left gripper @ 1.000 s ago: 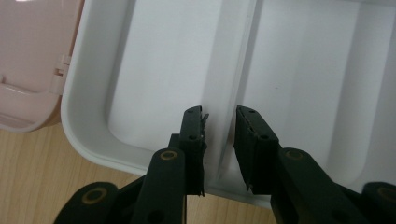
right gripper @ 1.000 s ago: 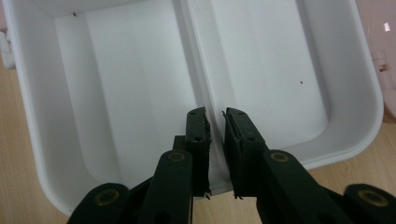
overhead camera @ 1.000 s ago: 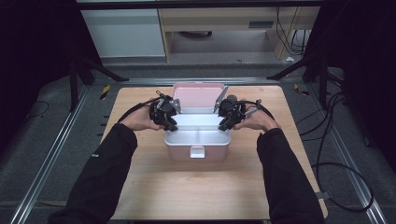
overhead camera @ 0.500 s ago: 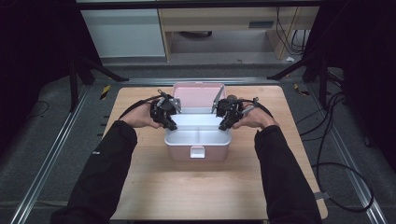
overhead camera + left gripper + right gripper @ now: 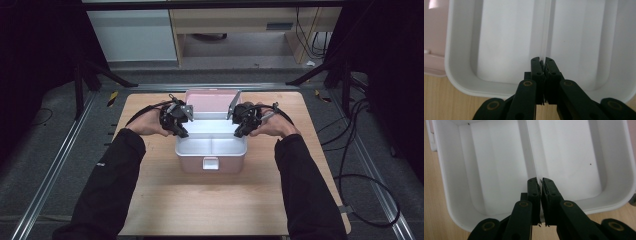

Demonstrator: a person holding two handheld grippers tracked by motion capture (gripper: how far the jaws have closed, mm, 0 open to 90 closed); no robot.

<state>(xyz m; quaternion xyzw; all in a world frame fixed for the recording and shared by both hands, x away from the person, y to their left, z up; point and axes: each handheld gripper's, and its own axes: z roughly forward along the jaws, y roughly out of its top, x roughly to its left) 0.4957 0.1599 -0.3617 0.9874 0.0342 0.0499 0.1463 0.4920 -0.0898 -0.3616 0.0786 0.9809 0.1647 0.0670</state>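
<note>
Pinching at both ends of the white inner tray (image 5: 200,146), we had the left gripper (image 5: 543,60) and right gripper (image 5: 540,180) drawn almost fully together. Both pairs of jaws had just been closing, and only a thin slit was left between the pads. Each pair sat over the tray's end rim, right where the centre divider (image 5: 530,150) met the wall. We couldn't tell whether the pads actually caught that ridge or just met above it.

The tray sat inside the pink lunch box (image 5: 190,162), mid-table (image 5: 210,210), with the lid (image 5: 212,100) open behind it and both compartments empty.

We judged the step to be gripping the tray to lift it out. To do it well, we needed both pinches seated low on the divider ends, not on the rounded lip. Both hands had to rise together and level so the tray didn't jam in the box. We also had to stay clear of the raised lid. If the box came up too, we'd stop and re-grip.
</note>
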